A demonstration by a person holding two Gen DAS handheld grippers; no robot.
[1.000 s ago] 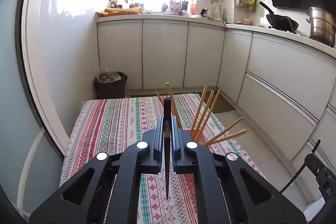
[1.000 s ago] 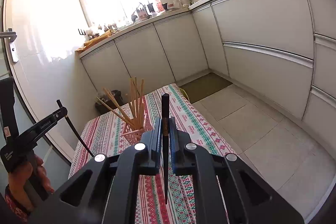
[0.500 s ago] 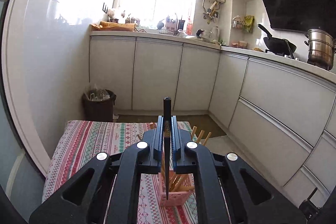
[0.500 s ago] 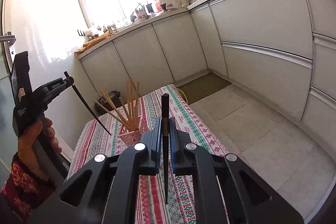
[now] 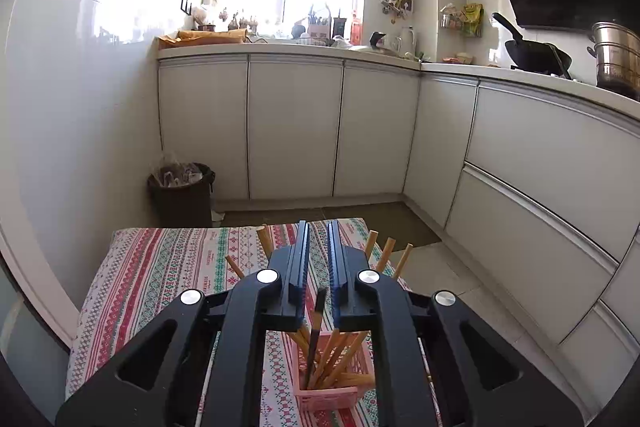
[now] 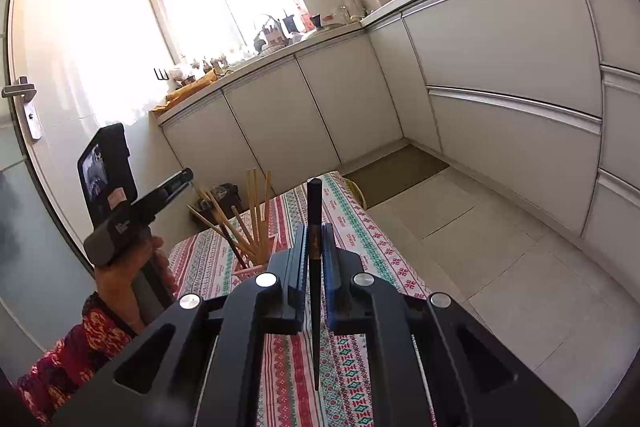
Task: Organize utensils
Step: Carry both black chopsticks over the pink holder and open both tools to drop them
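Left gripper (image 5: 318,227) hangs directly over the pink slotted plastic utensil basket (image 5: 326,393), which stands on the desk covered with a red, green and white patterned cloth (image 5: 168,267). Its fingers have just been opening and now stand a narrow gap apart, nothing pressed between them. Below that gap a thin black chopstick (image 5: 316,331) stands nearly upright in the basket among a fan of light wooden chopsticks (image 5: 340,355), clear of both fingers. Right gripper (image 6: 314,227) is closed on a second black chopstick (image 6: 314,239), clamped mid-length, blunt end up and thin tip low over the cloth. In the right wrist view the basket sits on the cloth to the left, near the person's hand (image 6: 120,279) holding the left gripper.
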